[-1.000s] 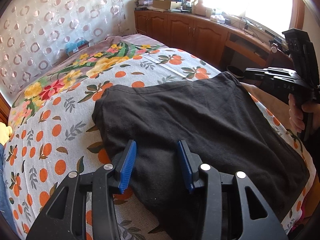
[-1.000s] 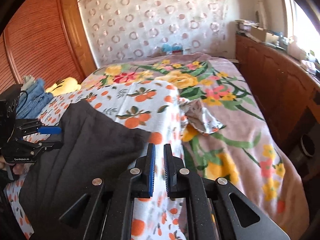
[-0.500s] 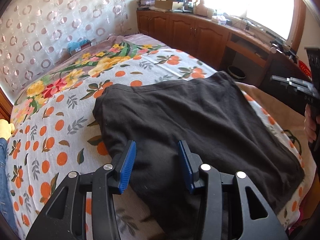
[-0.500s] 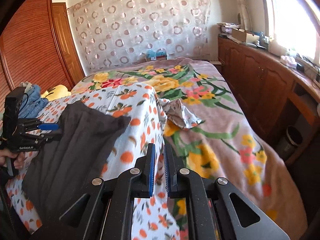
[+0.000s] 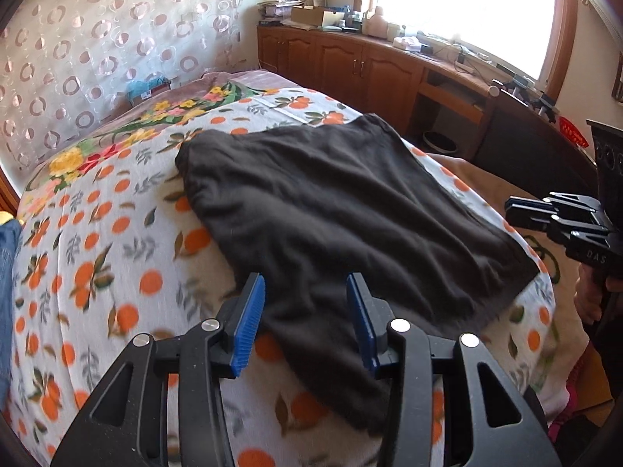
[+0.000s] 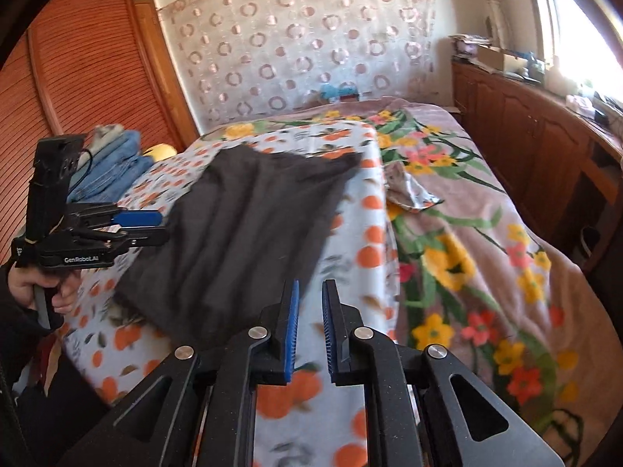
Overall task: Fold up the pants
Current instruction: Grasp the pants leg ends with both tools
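The black pants [image 5: 331,210] lie folded into a rough square on the orange-print blanket [image 5: 97,272]; in the right wrist view the pants [image 6: 249,233] sit left of centre. My left gripper [image 5: 305,284] hovers open over their near edge with nothing between the blue pads. My right gripper [image 6: 311,288] hangs over the blanket just right of the pants, its jaws opening from a narrow gap with nothing between them. A hand holds each tool. The left gripper [image 6: 144,222] shows at the pants' left side, and the right gripper [image 5: 514,210] beyond their right corner.
Folded jeans [image 6: 113,167] and a yellow item [image 6: 159,151] lie at the bed's far left. A small crumpled cloth [image 6: 409,190] rests on the flowered bedspread [image 6: 486,257]. Wooden cabinets [image 5: 350,66] run under the window, a slatted wardrobe [image 6: 78,89] stands left, and a bin [image 5: 440,142] sits on the floor.
Both grippers have drawn back from the pants, which now look farther off. The right gripper's jaws have parted a little. The pants have not moved.
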The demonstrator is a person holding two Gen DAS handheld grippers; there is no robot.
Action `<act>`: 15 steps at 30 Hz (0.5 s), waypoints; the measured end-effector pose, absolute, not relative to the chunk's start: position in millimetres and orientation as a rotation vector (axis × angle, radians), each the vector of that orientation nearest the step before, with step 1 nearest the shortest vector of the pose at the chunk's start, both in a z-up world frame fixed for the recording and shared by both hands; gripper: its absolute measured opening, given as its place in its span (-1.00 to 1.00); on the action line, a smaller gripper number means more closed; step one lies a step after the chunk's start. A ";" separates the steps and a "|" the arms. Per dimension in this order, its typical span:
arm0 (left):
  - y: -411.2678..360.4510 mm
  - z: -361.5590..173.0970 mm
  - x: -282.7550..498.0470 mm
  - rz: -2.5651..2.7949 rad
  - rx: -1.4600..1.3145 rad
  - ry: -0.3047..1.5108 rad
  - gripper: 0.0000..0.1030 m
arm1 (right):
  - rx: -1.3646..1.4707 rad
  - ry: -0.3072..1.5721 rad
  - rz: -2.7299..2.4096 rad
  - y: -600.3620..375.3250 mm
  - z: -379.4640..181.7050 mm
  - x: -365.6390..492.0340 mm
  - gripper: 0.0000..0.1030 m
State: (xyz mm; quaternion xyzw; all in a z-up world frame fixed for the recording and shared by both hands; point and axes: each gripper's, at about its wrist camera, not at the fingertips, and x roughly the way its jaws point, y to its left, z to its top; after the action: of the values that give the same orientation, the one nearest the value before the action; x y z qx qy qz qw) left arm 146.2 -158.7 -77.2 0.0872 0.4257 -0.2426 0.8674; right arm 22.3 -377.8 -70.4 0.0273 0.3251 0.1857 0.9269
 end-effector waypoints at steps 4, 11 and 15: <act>-153.1 -81.3 131.0 -0.500 0.173 0.902 -0.13 | 0.036 0.679 0.392 -373.2 -74.5 14.3 -0.69; -149.7 -93.1 106.7 -0.473 0.170 0.925 -0.13 | 0.012 0.702 0.360 -364.4 -78.8 13.1 -0.62; -145.7 -95.7 100.6 -0.453 0.142 0.930 -0.13 | -0.001 0.704 0.349 -360.0 -76.8 7.9 -0.55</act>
State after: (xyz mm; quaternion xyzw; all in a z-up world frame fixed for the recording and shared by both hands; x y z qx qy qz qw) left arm 100.6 -145.7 -95.7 0.0680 0.4442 -0.2163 0.8668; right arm 7.9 -360.0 -76.8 -0.0005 0.3430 0.1701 0.9238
